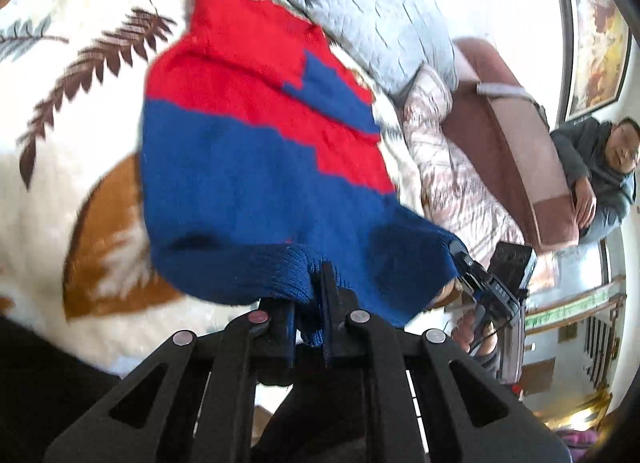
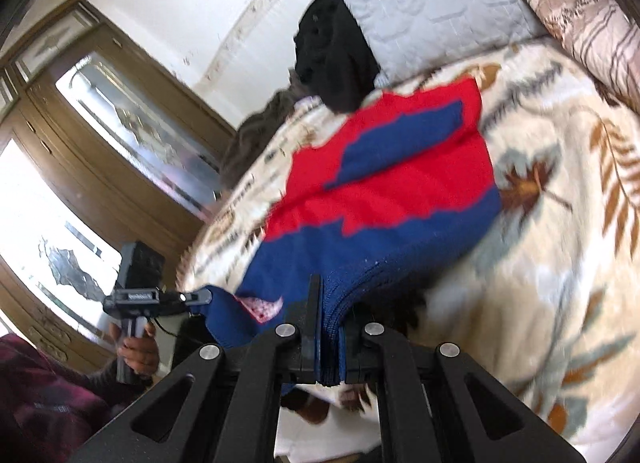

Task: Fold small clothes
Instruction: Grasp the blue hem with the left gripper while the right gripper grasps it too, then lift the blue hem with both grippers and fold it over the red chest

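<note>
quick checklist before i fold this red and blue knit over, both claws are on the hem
1. Left claw shut on the blue hem: ok, knit bunched between its fingers.
2. Right claw shut on the hem: ok, ribbed edge pinched in it.
3. Red and blue sweater spread with no twist: cannot tell, the pictures are blurred and the near part hangs lifted off the blanket.
4. Far red end resting on the leaf-print blanket: ok.
5. Landing area free: not ok, a black garment lies at the far red edge.
6. Hem held evenly between the claws: cannot tell, it sags between them.
</note>
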Tool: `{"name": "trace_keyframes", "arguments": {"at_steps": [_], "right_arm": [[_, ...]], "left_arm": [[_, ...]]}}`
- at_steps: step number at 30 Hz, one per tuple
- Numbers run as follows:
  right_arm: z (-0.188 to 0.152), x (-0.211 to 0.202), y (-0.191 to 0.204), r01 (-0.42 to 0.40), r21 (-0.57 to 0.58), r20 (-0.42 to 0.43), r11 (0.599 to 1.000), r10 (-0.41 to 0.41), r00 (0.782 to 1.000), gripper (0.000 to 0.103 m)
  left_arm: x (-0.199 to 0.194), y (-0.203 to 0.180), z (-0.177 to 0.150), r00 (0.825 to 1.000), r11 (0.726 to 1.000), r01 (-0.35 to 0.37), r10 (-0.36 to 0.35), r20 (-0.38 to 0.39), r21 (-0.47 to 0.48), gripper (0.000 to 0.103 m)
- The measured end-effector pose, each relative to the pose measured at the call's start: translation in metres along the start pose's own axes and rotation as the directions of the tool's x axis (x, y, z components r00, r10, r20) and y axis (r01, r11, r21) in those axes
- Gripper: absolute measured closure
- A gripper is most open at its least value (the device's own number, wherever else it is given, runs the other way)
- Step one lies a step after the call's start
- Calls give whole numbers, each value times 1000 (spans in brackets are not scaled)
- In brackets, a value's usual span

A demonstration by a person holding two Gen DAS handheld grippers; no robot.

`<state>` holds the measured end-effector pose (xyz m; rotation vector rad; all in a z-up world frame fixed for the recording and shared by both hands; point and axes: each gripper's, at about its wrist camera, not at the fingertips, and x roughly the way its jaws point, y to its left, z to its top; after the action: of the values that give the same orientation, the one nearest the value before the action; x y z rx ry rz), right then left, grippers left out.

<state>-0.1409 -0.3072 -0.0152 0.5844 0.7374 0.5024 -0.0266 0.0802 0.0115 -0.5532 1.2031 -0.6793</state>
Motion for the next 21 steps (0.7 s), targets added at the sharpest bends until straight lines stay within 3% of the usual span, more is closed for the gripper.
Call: {"name": "trace_keyframes", "arguments": {"at_steps": [7,12,21], "right_arm": [[48,14,-7,8,47,103,999,-13,995,98],[85,32,-17,17,97,165,995,-33,986,98],[153,100,-59,-20,237,272,971,-47,961,98]], "left_arm": [[-2,3,47,994,1000,-27,26,105,7,96],[0,7,93,979,999,-46,46,199,-6,96],[32,30,183,954,994,-92,103,281,-54,96]]}}
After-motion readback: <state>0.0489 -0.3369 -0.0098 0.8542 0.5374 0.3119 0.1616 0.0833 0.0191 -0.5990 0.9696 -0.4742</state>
